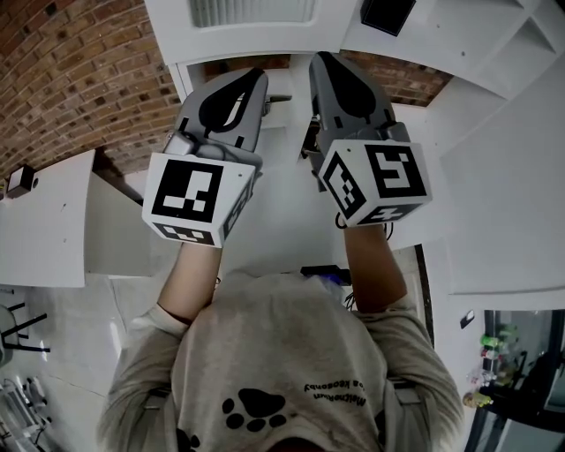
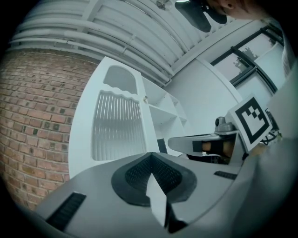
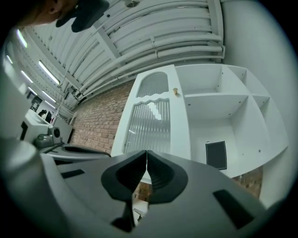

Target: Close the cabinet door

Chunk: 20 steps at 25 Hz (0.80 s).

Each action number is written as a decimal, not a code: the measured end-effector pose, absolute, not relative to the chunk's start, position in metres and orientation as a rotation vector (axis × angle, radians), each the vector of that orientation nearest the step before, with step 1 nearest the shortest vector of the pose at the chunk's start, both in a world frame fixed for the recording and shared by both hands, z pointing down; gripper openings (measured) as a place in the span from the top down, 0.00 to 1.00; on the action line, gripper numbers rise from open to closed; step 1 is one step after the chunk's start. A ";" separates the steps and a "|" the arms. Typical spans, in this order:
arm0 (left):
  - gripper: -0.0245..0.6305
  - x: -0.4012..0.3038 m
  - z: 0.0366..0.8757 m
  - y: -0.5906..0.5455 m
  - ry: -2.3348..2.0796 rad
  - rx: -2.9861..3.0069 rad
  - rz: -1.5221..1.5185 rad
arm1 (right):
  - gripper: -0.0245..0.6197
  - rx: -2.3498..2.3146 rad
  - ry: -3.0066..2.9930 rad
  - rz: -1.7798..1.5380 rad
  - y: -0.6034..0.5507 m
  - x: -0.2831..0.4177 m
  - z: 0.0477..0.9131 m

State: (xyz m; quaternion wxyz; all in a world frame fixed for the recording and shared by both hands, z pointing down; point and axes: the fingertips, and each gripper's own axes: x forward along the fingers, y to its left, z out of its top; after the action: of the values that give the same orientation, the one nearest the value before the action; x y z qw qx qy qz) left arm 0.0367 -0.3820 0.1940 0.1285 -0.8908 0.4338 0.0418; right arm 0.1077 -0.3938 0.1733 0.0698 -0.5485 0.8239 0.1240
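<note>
Two tongs of mine reach forward side by side in the head view, the left tongs [image 1: 253, 81] and the right tongs [image 1: 321, 62]. Both point toward the white cabinet door [image 1: 252, 12], whose ribbed pane shows at the top edge, and a brick wall [image 1: 71, 79] runs along the left. In the left gripper view, the left tongs are clenched, pads meeting tip to tip with nothing between them. The door stands ahead and apart from them, swung open in front of the brick wall, with the cabinet's open shelves [image 2: 165, 109] to its right. In the right gripper view, the right tongs are clenched as well and grip nothing. The door hangs open to the left of the shelves, its small knob [image 3: 176, 91] on the edge nearest them, and a black panel [image 3: 216, 155] sits low inside the cabinet.
</note>
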 end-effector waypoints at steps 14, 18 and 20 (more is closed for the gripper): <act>0.95 0.011 0.212 -0.356 1.377 -2.549 0.117 | 0.93 -1.616 2.492 0.419 -0.351 0.086 0.198; 0.95 0.012 0.219 -0.345 1.377 -2.547 0.106 | 0.93 -1.603 2.505 0.424 -0.341 0.080 0.209; 0.95 0.015 0.224 -0.341 1.370 -2.550 0.105 | 0.93 -1.604 2.517 0.423 -0.337 0.077 0.218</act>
State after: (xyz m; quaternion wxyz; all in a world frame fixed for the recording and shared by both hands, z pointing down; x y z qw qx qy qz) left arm 0.0146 -0.3409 0.2238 0.1224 -0.8737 0.4694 0.0359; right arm 0.0766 -0.3374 0.2178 0.0635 -0.5312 0.8332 0.1402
